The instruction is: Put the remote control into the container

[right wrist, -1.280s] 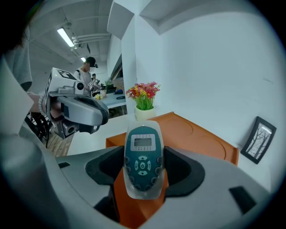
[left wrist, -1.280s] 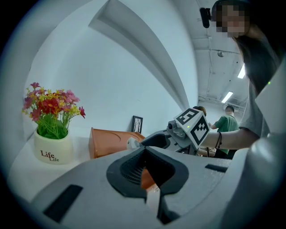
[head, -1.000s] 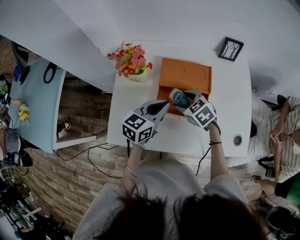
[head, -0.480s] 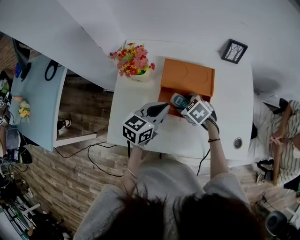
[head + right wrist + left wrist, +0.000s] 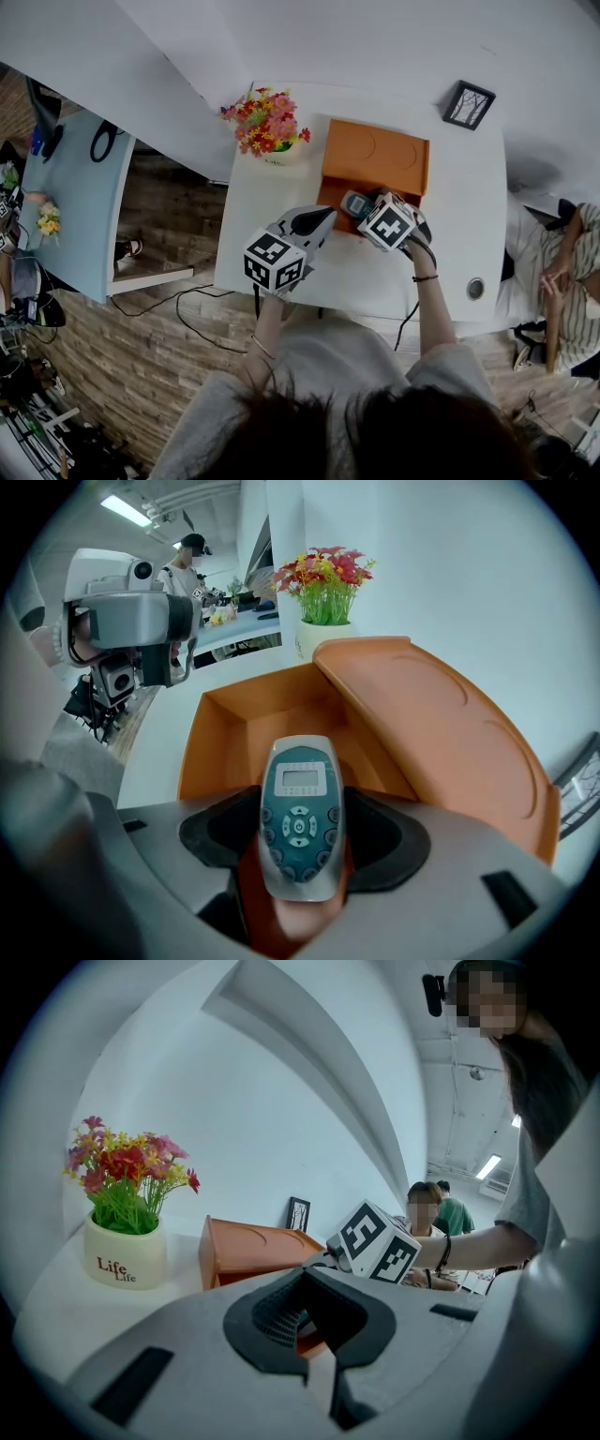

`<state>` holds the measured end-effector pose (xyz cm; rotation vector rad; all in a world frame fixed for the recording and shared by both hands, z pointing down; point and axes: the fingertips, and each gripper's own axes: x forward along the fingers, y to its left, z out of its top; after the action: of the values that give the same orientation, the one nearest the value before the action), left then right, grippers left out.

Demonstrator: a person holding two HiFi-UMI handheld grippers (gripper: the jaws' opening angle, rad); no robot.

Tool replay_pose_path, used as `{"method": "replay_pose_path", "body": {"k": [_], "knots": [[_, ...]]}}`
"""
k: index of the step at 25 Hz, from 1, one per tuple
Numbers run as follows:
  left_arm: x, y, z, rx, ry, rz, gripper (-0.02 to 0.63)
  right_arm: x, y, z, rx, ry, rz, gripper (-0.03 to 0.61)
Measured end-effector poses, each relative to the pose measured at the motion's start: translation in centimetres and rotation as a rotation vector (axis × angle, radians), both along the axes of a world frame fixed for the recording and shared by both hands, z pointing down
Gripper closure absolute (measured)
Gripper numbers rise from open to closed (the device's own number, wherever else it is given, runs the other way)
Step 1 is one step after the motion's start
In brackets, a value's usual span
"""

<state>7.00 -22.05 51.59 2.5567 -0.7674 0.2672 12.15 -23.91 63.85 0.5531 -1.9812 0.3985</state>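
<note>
Tabletop (image 5: 469,220), white, bears container (image 5: 375,155); right tool (image 5: 368,203) grips remote control (image 5: 300,803), left tool (image 5: 315,217) clenched.

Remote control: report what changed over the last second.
The right gripper, still shut on the remote control, sank toward the open orange container. The remote's tip now points over the container's inside and has not been released. The left gripper stayed beside it over the table, shut and empty. The container, the flower pot and the picture frame did not move.
</note>
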Motion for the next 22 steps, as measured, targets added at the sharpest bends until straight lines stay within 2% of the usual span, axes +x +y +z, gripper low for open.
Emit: {"method": "replay_pose_path", "body": {"k": [13, 22], "knots": [[0.0, 0.4, -0.7, 0.011, 0.002, -0.001, 0.611, -0.1, 0.0, -0.3, 0.031, 0.008, -0.01, 0.298], [0.7, 0.9, -1.0, 0.018, 0.007, 0.018, 0.611, 0.2, 0.0, -1.6, 0.064, -0.072, 0.082, 0.295]]}}
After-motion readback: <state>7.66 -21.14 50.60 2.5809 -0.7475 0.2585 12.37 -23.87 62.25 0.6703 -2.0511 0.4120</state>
